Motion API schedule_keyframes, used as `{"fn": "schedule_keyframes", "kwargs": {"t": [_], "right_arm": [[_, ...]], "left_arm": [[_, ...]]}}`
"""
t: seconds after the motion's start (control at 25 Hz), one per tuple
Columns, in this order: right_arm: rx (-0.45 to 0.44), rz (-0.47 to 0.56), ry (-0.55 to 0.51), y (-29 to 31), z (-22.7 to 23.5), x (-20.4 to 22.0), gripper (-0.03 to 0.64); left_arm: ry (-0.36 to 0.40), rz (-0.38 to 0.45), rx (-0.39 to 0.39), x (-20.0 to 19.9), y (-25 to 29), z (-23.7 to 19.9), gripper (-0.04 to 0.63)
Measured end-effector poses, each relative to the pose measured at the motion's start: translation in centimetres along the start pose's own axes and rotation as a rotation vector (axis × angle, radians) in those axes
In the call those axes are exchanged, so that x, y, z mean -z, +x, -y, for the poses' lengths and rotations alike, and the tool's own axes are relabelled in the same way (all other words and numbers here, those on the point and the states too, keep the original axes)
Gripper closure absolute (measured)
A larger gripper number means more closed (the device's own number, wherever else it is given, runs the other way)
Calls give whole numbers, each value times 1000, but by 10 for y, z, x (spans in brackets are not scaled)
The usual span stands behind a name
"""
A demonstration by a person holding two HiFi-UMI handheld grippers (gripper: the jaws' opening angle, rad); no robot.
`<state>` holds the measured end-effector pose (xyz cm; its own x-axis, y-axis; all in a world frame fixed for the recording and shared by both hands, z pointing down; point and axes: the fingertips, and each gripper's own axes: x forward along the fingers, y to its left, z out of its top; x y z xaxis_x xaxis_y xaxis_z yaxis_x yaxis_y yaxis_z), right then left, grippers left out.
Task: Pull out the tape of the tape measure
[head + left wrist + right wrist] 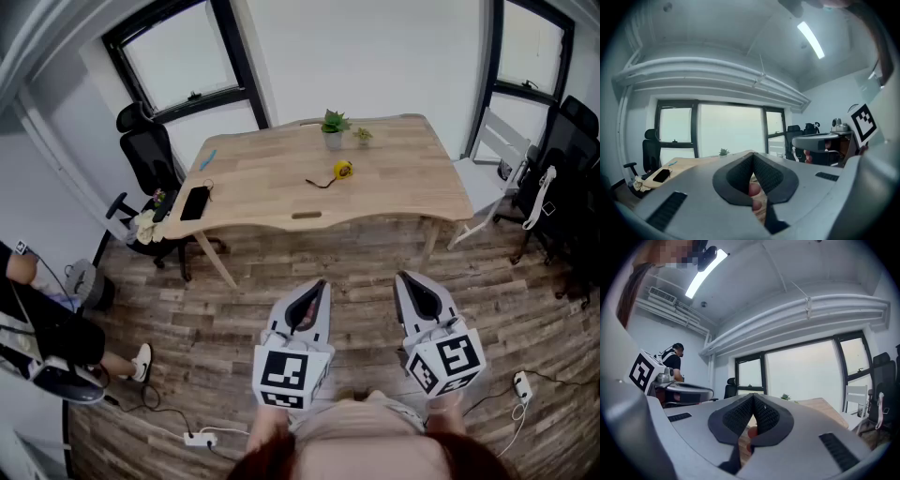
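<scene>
You hold both tools low, close to your body, over the wood-plank floor (309,258) and well short of the table (272,206). Your left gripper (319,285) is clenched: in the left gripper view its ribbed pads (740,173) meet at the tip, with nothing between them. Your right gripper (405,278) is the same, its jaws pressed together in the right gripper view and empty. Both point toward the table.

The tape measure (343,170) — small and yellow — lies on the tabletop, right of its middle and well apart from either gripper. A short dark strip runs out from the tape measure to its left, flat on the wood. Behind the tape measure, near the far edge, stands a potted plant (333,127) with a smaller plant (363,136) just beside it. At the table's left end lie a black phone (195,202) and a blue pen (207,160).

A black office chair (150,155) stands beyond the table's left end, and a white chair (492,155) beyond its right end. A person (42,337) sits at the far left of the head view — only partly in view.
</scene>
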<state>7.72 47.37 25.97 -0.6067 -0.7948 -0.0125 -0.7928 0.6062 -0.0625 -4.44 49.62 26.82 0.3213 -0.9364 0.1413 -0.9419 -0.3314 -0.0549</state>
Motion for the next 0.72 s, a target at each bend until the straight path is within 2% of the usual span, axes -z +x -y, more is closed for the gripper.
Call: {"fn": "schedule_keyframes", "kwargs": {"t": [0.36,0.72], "right_arm": [[74,-15,69,7,-1,7,618],[111,-63,81,20,13,22,618]], "left_arm": [[-14,-3,30,9,-5,-17,598],[-32,-18,70,19,17,-22,598]]}}
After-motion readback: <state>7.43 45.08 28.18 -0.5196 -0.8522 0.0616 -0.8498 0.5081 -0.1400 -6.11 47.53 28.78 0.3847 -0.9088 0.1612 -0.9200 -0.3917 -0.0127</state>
